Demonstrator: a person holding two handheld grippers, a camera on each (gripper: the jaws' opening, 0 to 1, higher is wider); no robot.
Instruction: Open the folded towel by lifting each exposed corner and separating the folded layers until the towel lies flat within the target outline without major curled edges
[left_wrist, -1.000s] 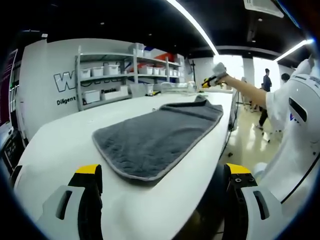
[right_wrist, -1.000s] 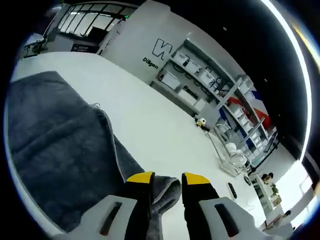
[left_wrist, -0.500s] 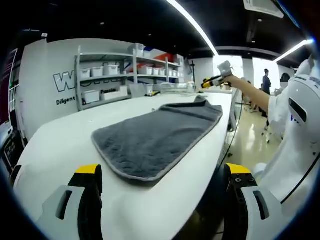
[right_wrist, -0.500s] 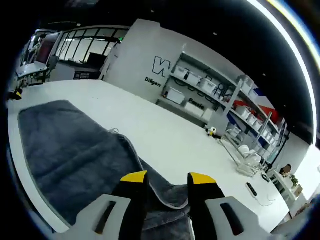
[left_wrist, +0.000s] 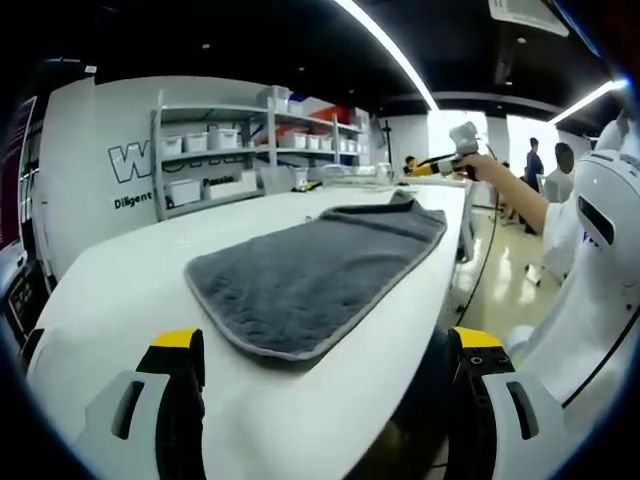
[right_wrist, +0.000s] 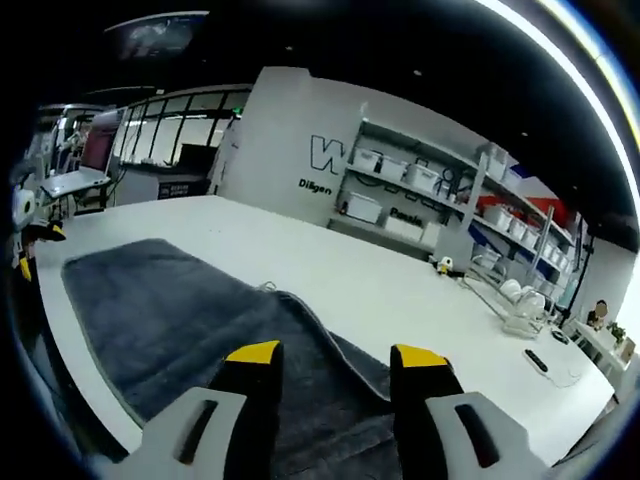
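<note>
- Left gripper (left_wrist: 318, 370): jaws spread, empty, short of grey towel (left_wrist: 310, 265).
- Right gripper (right_wrist: 335, 375): spread, empty, above towel.
- Far fold unopened; careless pinch risks dragging both layers off table (left_wrist: 120, 290) edge.

Left gripper (left_wrist: 325, 375): two pale grey moulded jaws, each with a dark slot on its face, black inner pads and a yellow cap at the tip.
Right gripper (right_wrist: 337, 385): same build, grey shells with dark slots, black inner faces, yellow tips.
Person: white garment (left_wrist: 600, 250) bearing a dark oblong marking; black cable trailing alongside.
</note>
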